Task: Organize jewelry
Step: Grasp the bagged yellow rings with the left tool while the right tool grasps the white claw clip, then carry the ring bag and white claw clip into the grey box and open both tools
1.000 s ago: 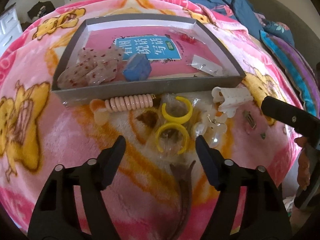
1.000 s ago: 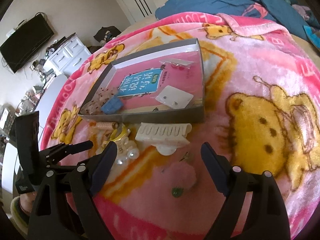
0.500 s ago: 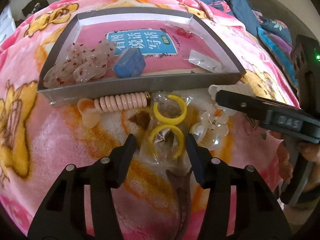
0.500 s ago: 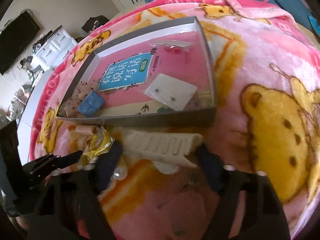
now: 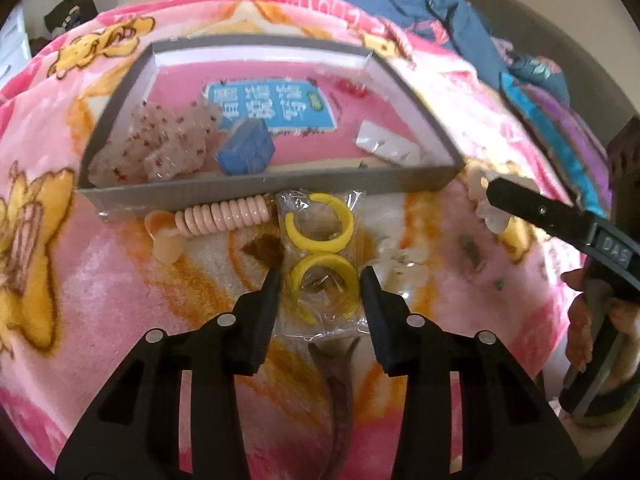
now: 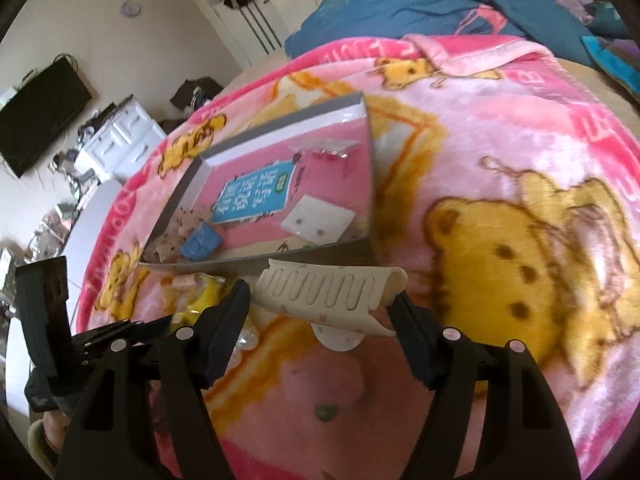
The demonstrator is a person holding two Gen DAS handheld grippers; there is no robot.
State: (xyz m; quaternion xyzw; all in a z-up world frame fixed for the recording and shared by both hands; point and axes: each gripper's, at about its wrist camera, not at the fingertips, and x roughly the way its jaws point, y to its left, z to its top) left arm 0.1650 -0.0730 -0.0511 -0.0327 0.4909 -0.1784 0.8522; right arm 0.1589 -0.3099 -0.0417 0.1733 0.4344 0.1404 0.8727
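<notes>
A clear packet of yellow hoop earrings (image 5: 321, 258) lies on the pink blanket in front of the grey tray (image 5: 256, 190). My left gripper (image 5: 322, 278) has closed around the packet's near end, a finger on each side. A cream hair claw clip (image 6: 330, 294) lies by the tray's near wall (image 6: 280, 262). My right gripper (image 6: 320, 300) is shut on the clip's two ends. The right gripper also shows in the left wrist view (image 5: 560, 216). The tray holds a blue box (image 5: 246, 152), a speckled clear hair clip (image 5: 160, 148) and an earring card (image 6: 318, 220).
A pink spiral hair tie (image 5: 224, 220) and clear bead pieces (image 5: 400, 264) lie in front of the tray. A brown headband (image 5: 340, 400) runs under my left gripper. Small studs (image 6: 324, 410) lie on the blanket. A blue quilt (image 6: 440, 0) is at the back.
Both grippers moved forward and closed in. The left fingers now flank the yellow earring packet. The right fingers now clamp the cream clip's ends.
</notes>
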